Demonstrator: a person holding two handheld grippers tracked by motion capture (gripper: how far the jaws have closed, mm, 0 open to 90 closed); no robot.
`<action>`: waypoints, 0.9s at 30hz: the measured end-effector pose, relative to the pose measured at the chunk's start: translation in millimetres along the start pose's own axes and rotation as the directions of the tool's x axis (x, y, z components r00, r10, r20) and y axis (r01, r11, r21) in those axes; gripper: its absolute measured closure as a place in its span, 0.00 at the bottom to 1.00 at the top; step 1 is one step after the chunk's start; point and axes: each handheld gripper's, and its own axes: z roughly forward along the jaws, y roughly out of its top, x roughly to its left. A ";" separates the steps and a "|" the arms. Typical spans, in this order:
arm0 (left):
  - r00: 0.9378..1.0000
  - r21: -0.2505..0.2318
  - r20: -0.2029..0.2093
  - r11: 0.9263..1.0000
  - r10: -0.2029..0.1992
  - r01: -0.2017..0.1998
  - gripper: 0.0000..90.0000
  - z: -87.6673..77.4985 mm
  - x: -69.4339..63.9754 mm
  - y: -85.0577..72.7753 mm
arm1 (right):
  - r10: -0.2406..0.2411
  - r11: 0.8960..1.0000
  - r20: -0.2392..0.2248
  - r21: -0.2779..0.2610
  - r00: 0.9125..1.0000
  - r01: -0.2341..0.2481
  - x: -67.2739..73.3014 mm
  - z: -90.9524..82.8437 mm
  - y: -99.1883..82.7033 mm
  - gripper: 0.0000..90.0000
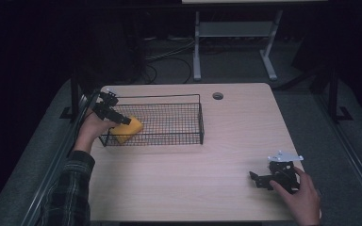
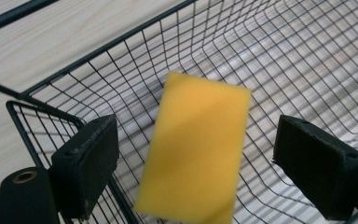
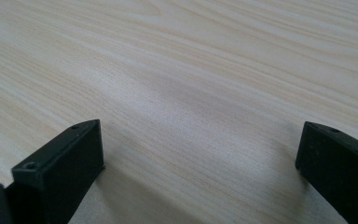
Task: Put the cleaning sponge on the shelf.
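This looks like a lab or test room, not a home. A plain wooden table [image 1: 226, 141] stands on grey carpet, with a round cable hole [image 1: 218, 96] near its far edge. Behind the table, loose cables [image 1: 169, 59] lie on the floor beside the white metal legs of another desk [image 1: 197, 47]. The room behind the table is dark.

High view above table [image 1: 207, 155], left gripper view close over basket [image 2: 121, 60], shared with high view
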 end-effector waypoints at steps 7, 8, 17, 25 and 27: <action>1.000 -0.033 0.004 0.999 0.007 -0.007 0.15 -14.9 -10.5 -12.0 | 0.000 1.000 0.000 0.000 1.000 0.000 0.0 0.0 0.0 0.00; 1.000 -0.036 0.000 0.999 0.017 -0.017 0.15 -18.2 -12.3 -14.5 | 0.000 1.000 0.000 0.000 1.000 0.000 0.0 0.0 0.0 0.00; 1.000 -0.085 -0.003 0.996 0.031 -0.031 0.16 -37.6 -34.0 -41.2 | 0.000 1.000 0.000 0.000 1.000 0.000 0.0 0.0 0.0 0.00; 0.999 -0.126 -0.014 0.991 0.034 -0.036 0.16 -45.4 -56.0 -76.2 | 0.001 1.000 0.000 0.000 1.000 -0.001 0.0 0.0 0.0 0.00; 0.999 -0.130 -0.015 0.991 0.035 -0.037 0.16 -45.8 -57.8 -79.2 | 0.001 1.000 0.000 0.000 1.000 -0.001 0.0 0.0 0.0 0.00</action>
